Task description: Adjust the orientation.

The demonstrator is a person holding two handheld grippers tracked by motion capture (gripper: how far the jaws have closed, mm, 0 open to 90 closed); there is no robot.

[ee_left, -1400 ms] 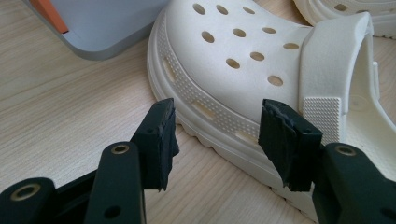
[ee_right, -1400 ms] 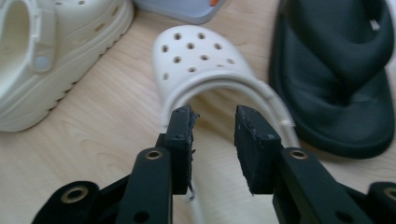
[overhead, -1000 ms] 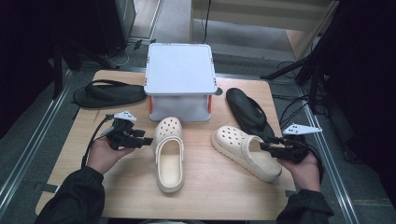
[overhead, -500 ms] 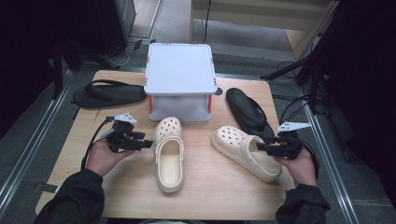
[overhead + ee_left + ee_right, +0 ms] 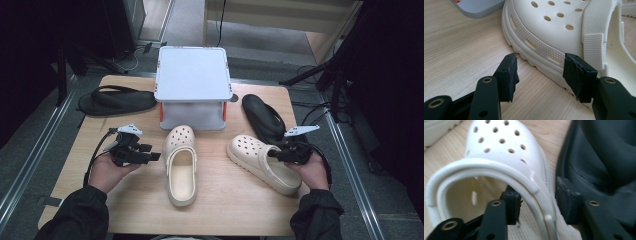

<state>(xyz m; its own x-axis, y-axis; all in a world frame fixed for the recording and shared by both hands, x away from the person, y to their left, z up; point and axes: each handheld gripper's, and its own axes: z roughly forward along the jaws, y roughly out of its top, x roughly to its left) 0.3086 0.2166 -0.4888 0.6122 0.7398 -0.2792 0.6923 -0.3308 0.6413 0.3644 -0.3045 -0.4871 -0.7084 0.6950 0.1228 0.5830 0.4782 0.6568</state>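
A: While the right claw (image 5: 274, 153) straddles the side wall of the right-hand cream clog (image 5: 262, 162), one jaw sits inside the shoe's opening and the other outside, against the black slipper (image 5: 263, 119) beside it. Its jaws have just been closing, with that wall between them, though from the right gripper view I see a sliver of gap at the outer pad, so I call it not yet clamped.

B: And why the wall, do you think?

A: It is the thinnest firm part a two-jaw claw can bite; the toe is far too broad. That clog lies angled near the right edge of the tabletop (image 5: 225, 215), toe pointing inward toward the centre.

B: What about the other hand?

A: The left claw (image 5: 156, 156) hovers with jaws apart, level with the sole of the middle cream clog (image 5: 180, 167), holding nothing. In the left gripper view the pads (image 5: 510, 75) frame the clog's ribbed edge without touching it.

B: So a pair being gathered?

A: That is my guess. The middle clog lies straight, toe toward the white lidded box (image 5: 193, 85) at the far edge; the right one is skewed, so it likely needs turning to match. A second black slipper (image 5: 116, 100) rests by the far left corner, untouched.
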